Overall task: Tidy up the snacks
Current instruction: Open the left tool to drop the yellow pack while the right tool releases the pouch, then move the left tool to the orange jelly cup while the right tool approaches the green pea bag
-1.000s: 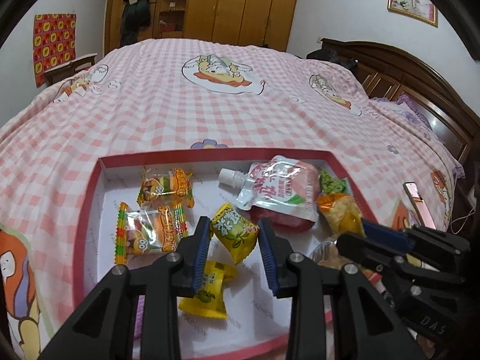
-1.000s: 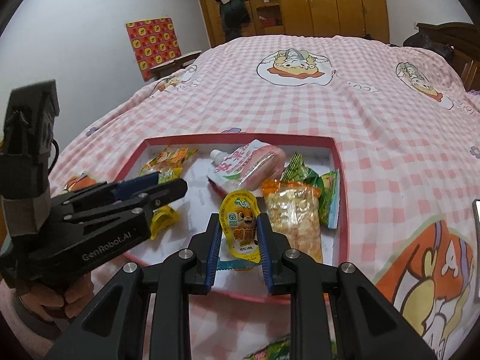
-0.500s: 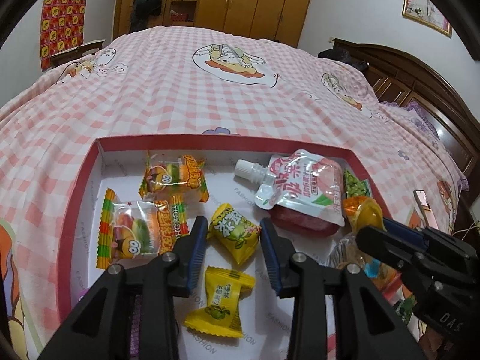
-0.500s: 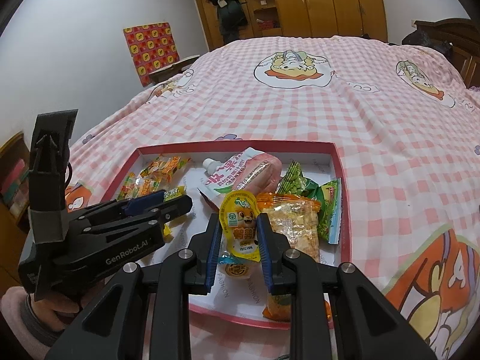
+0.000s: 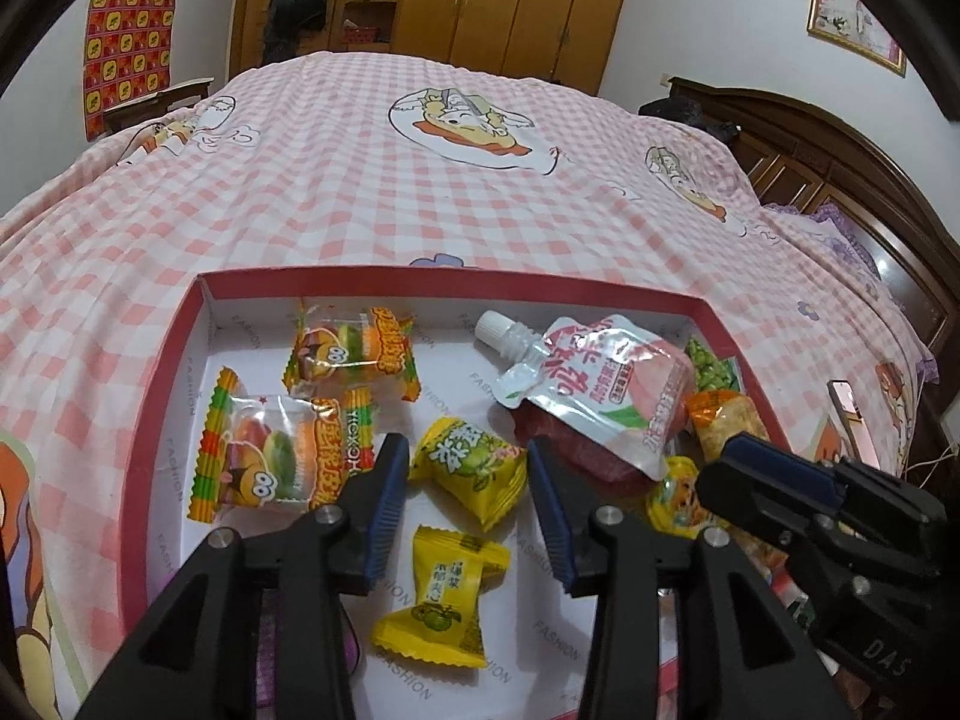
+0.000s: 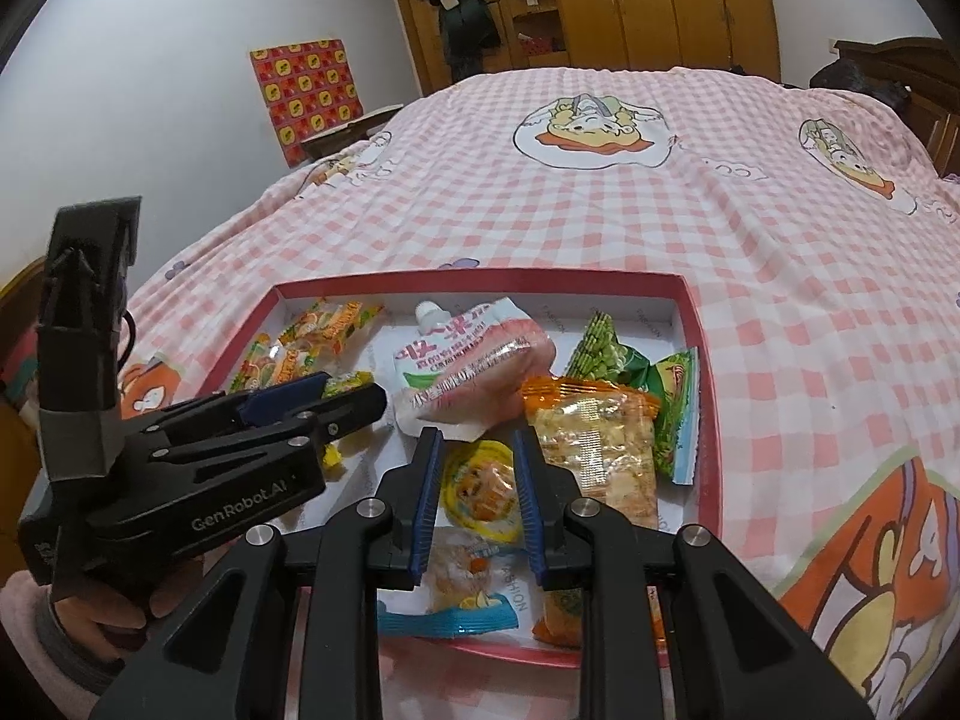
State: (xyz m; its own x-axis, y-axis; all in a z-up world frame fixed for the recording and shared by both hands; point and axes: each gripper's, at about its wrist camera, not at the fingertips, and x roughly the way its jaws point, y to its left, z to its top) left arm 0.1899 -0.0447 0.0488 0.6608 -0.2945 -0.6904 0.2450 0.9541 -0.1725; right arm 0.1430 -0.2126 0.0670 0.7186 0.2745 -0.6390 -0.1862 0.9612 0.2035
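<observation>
A red-rimmed white tray (image 5: 198,324) (image 6: 690,312) lies on the bed and holds the snacks. My left gripper (image 5: 463,450) (image 6: 354,399) hangs low over it, jaws opening. A yellow candy (image 5: 474,474) lies on the tray floor between its blue pads, which no longer press it. A second yellow candy (image 5: 444,594) lies just nearer. My right gripper (image 6: 478,468) (image 5: 738,462) is shut on a small yellow jelly cup (image 6: 480,486) (image 5: 678,492) above the tray's near edge.
Also in the tray: a peach drink pouch (image 5: 600,384) (image 6: 474,360), two burger gummy packets (image 5: 348,354) (image 5: 270,456), a green pea packet (image 6: 606,354), an orange cracker packet (image 6: 600,450), and a blue-edged packet (image 6: 456,576). A phone (image 5: 846,414) lies right of the tray.
The left jaws have spread apart and the yellow candy has dropped from their grip onto the tray floor. In the right gripper, the jelly cup has tipped, its lid now facing the camera.
</observation>
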